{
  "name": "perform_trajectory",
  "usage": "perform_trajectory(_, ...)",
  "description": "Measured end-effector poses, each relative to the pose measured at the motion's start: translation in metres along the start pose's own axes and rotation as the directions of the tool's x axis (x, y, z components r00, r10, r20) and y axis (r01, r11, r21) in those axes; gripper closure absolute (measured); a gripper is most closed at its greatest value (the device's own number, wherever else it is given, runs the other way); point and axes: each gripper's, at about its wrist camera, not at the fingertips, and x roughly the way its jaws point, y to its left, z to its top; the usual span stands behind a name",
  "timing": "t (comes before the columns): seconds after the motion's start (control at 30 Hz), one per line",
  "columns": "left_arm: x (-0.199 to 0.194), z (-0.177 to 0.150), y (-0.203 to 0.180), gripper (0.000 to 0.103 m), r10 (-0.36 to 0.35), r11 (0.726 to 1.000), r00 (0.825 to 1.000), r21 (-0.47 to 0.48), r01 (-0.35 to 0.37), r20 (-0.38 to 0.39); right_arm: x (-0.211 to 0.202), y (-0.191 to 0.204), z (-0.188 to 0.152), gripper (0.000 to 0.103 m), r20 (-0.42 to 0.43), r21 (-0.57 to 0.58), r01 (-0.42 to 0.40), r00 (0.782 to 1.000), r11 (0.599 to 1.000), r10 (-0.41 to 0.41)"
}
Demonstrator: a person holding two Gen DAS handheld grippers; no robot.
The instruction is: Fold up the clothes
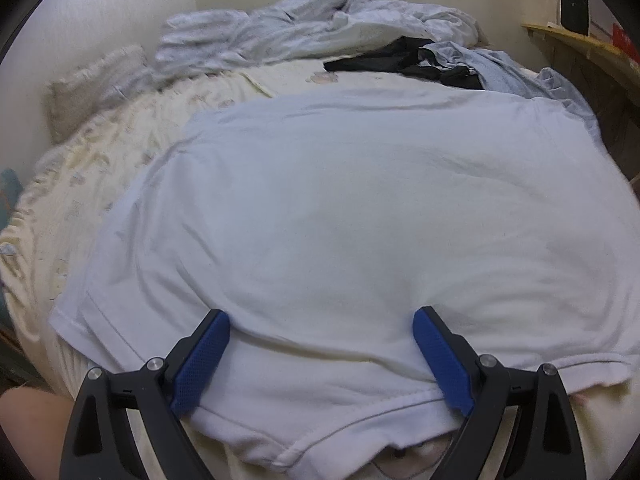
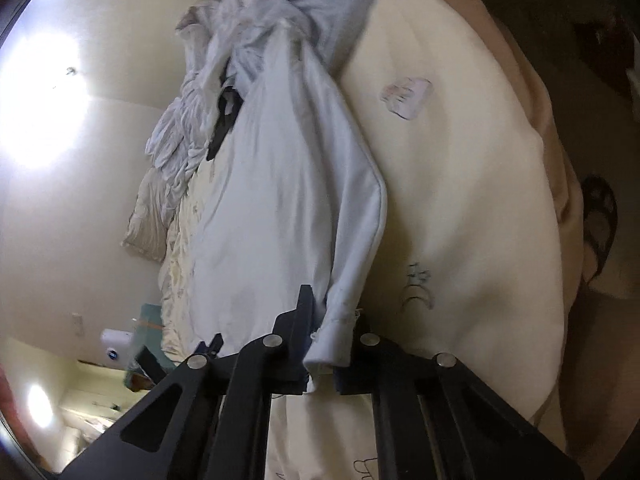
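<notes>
A bed (image 1: pixel 80 184) with a cream printed sheet carries a white T-shirt (image 1: pixel 340 208), spread flat across its middle. Crumpled pale laundry (image 1: pixel 312 16) and a black garment (image 1: pixel 404 58) lie behind it. The left hand-held gripper (image 1: pixel 320 356) stands released, blue pads astride the shirt's near edge. The right hand-held gripper (image 2: pixel 332 340) is clenched, grasping the shirt's hemmed corner.

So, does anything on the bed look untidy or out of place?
Yes. Behind the spread white cotton T-shirt, a crumpled pale blue garment and a black garment lie in an unfolded heap. The right gripper pinches the shirt's hem.
</notes>
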Motion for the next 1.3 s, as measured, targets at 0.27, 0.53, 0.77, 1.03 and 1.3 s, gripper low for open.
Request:
perform_trajectory(0.27, -0.048, 0.083, -0.055, 0.009, -0.41, 0.885, 0.912, 0.247, 0.395, 0.008, -0.008, 0.005, -0.002, 0.096, 0.021, -0.036, -0.039, 0.999, 0.999, 0.04)
perform_trajectory(0.53, -0.001, 0.203, -0.192, 0.009, -0.521, 0.595, 0.836, 0.628, 0.502, -0.174, -0.004, 0.003, -0.002, 0.096, 0.002, -0.05, -0.041, 0.999, 0.998, 0.041)
perform_trajectory(0.77, 0.074, 0.254, -0.293, 0.052, -0.444, 0.338, 0.819, 0.778, 0.529, -0.364, -0.008, -0.003, 0.0, 0.096, -0.015, -0.04, -0.046, 0.999, 0.998, 0.045)
perform_trajectory(1.03, 0.137, 0.285, -0.354, 0.052, -0.339, 0.241, 0.839, 0.822, 0.515, -0.426, -0.005, 0.009, 0.003, 0.096, -0.017, -0.1, -0.001, 1.0, 0.995, 0.0)
perform_trajectory(1.3, 0.142, 0.284, -0.37, 0.083, -0.32, 0.199, 0.842, 0.838, 0.508, -0.435, -0.001, 0.009, 0.009, 0.096, -0.026, -0.083, -0.014, 1.0, 0.996, 0.012)
